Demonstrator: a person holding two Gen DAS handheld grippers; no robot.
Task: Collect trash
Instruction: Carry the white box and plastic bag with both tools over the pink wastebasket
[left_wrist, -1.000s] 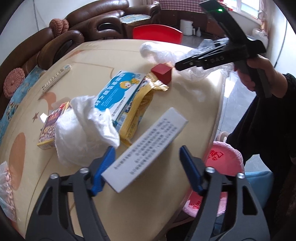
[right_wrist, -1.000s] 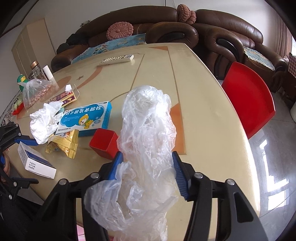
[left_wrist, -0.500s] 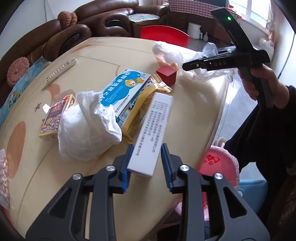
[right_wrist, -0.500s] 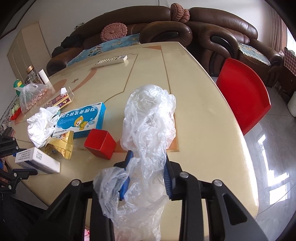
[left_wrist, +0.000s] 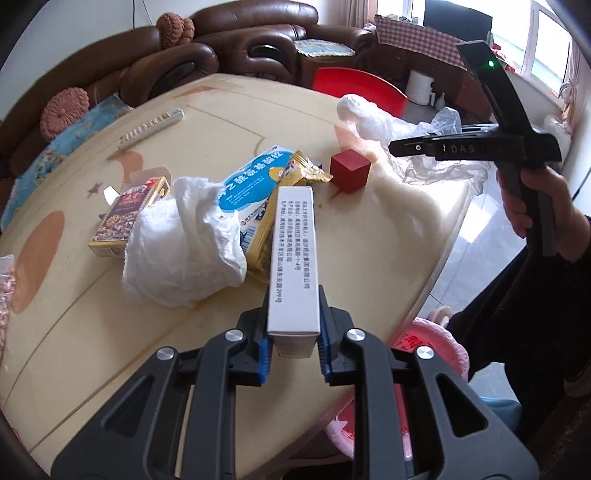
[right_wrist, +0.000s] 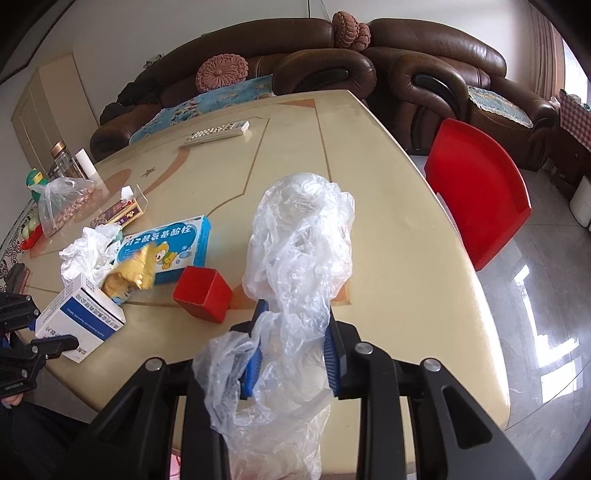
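1. My left gripper is now clamped tight on the near end of the white medicine box, blue pads pressed flat against both long sides. The far end of the box points out over the table towards the red cube.
2. My right gripper has the clear plastic bag bunched between its pads. The jaws are nearly closed and the film is pinched, with the puffed top of the bag still lying on the tabletop beyond the fingers.
3. So both hands have a piece of trash secured. I judge the next step is to lift and carry them to the pink bin just past the table edge.
4. Against a second ago: my left jaws stood wide then, with the box lying crosswise between them. Now it sits lengthwise along the fingers and is gripped.
5. My right jaws were wider apart around the bag then; they have drawn in on it.
6. Still waiting on the table: the crumpled white tissue, the blue medicine carton, the gold wrapper and the red cube.
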